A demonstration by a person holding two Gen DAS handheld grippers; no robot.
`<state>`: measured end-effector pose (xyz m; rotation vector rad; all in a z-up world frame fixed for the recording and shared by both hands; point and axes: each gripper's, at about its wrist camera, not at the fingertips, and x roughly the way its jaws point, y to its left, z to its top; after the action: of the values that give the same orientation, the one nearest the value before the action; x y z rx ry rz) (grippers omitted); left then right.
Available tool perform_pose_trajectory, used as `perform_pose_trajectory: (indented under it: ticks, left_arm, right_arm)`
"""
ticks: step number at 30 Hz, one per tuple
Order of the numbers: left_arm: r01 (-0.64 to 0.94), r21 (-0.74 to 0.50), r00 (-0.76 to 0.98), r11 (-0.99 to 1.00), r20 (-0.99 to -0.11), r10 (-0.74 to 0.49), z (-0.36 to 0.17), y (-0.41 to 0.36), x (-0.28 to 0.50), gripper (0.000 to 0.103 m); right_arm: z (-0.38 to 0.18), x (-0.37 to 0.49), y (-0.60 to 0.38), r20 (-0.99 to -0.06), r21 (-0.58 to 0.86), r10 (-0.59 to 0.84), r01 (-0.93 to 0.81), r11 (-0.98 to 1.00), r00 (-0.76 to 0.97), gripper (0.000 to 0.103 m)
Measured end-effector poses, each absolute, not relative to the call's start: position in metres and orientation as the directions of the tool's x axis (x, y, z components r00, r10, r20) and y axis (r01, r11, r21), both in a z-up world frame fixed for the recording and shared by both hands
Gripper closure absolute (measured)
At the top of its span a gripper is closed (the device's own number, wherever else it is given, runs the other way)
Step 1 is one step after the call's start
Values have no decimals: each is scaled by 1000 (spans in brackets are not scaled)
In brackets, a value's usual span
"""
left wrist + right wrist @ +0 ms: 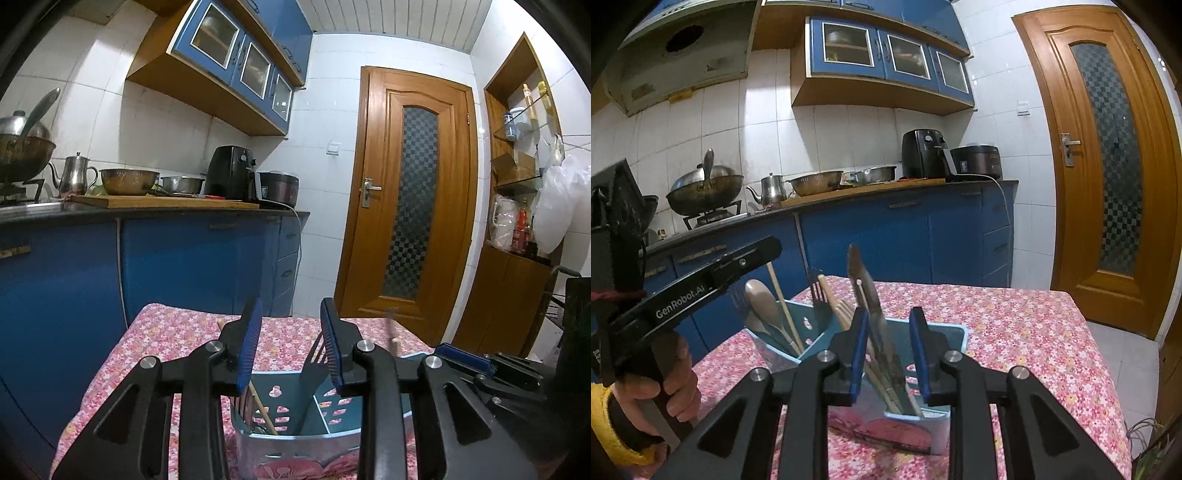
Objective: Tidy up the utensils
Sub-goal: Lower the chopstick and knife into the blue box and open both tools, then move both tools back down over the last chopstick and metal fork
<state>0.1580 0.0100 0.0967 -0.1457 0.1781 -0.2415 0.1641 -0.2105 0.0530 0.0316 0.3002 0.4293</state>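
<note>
My left gripper (291, 347) sits just above the blue caddy (295, 443) with its fingers apart and nothing pressed between the pads. The caddy stands on the floral cloth (173, 332) of the table, and through the left camera I see a black spatula (314, 358) leaning against its divider and a chopstick (262, 410) slanting in the left compartment.

My right gripper (888, 354) also has its fingers apart. A knife (871, 310) stands tilted in the gap, close to the left pad (I cannot tell whether it touches), its lower end down in the caddy (956, 332). Beside it are chopsticks (834, 302), a black fork-like tool (818, 295) and, in the far-left compartment, wooden spoons (764, 299).

At the left edge of the right view a hand (665, 384) with a yellow cuff (613, 424) grips the other gripper's handle.
</note>
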Motion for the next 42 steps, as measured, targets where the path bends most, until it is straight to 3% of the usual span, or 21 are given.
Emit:
perform_pose_trajectory:
  ticks: [5,16,27,42]
  left_arm:
    - [237,-148,950,960,-173,-261,112,10,144,71]
    - [220,-122,920,968,-303,-247,119,16,105,71]
    - [217,-127,861,968,-441,-251,97,22,68,71]
    - [248,-149,696,957,-660,-283,49,1,61,71]
  right_arm:
    - [61,150,-207,-299,99,408,-398,912,863,77]
    - [70,118,-207,-401,143,387,-361,922,830,77]
    - [56,91,-211,-535,193,362,-307,932,763,76]
    - [22,67,-235,-609,274,334,-204,940,719,67]
